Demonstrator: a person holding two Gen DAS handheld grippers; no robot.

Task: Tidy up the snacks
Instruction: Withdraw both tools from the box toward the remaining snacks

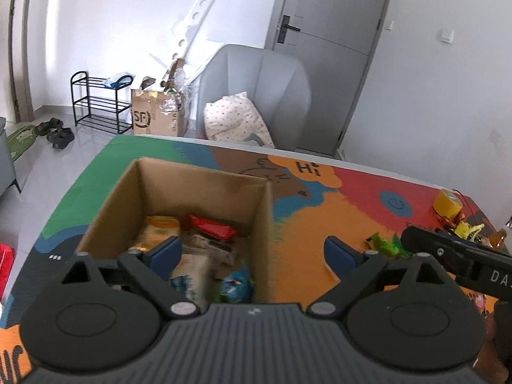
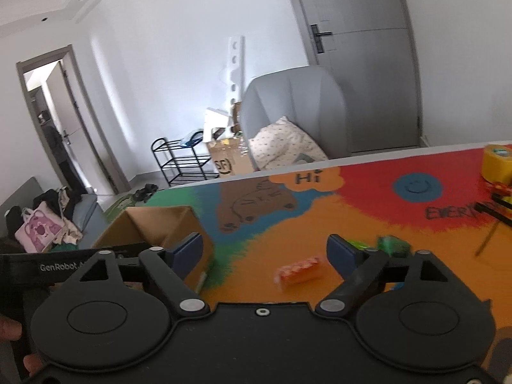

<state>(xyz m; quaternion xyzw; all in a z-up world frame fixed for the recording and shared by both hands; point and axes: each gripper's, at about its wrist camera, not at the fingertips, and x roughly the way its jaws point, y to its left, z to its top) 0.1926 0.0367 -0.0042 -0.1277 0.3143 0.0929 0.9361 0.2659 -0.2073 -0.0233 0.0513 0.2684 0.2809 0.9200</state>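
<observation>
Hovering over the open cardboard box (image 1: pixel 204 192), the left claw (image 1: pixel 252 252) points downward with its jaws spread wide and nothing between them. The box sits on the left part of the colourful tabletop (image 1: pixel 320 220) and holds several snack packets (image 1: pixel 209 227) (red, yellow, blue wrappers, loosely heaped). Further right, the right claw (image 2: pixel 265 251) is likewise released and empty, angled down over an orange snack packet (image 2: pixel 299 270) lying flat on the tabletop. A green packet (image 2: pixel 393 244) lies just beyond its right finger.
</observation>
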